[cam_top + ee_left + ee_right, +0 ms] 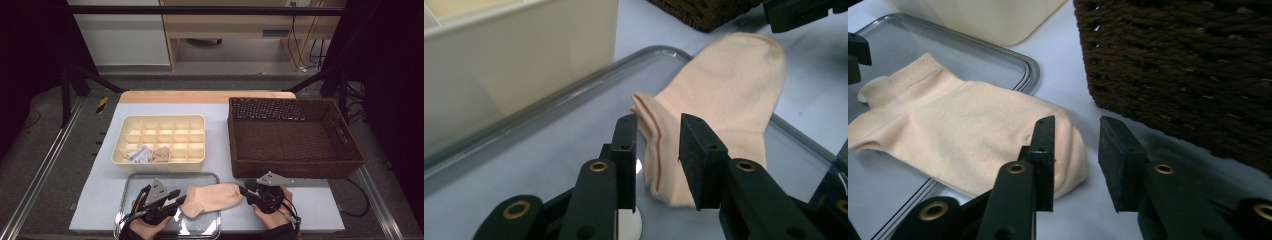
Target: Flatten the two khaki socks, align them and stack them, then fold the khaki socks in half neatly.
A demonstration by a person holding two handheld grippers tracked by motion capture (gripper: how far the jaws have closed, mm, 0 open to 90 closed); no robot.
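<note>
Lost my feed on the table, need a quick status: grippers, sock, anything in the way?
Left gripper open, cuff between its jaws. Right gripper open at the toe. Peach fabric sock flat, half on the metal tray. Nothing in the way.

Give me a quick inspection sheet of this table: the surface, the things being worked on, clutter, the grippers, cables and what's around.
Surface: pale table with a wooden strip along the far edge.
Job's things: peach sock lying flat, cuff end on the metal tray, toe end off it on the table.
Clutter: cream divider box with two rolled socks in its front cells; brown wicker basket.
Grippers: left gripper open, sock cuff between its jaws, pads not pressing; right gripper open beside the toe.
Cables: one trails from the right gripper across the table; more hang at the far wall.
Surroundings: grey floor, wooden furniture, dark frame posts.
</note>
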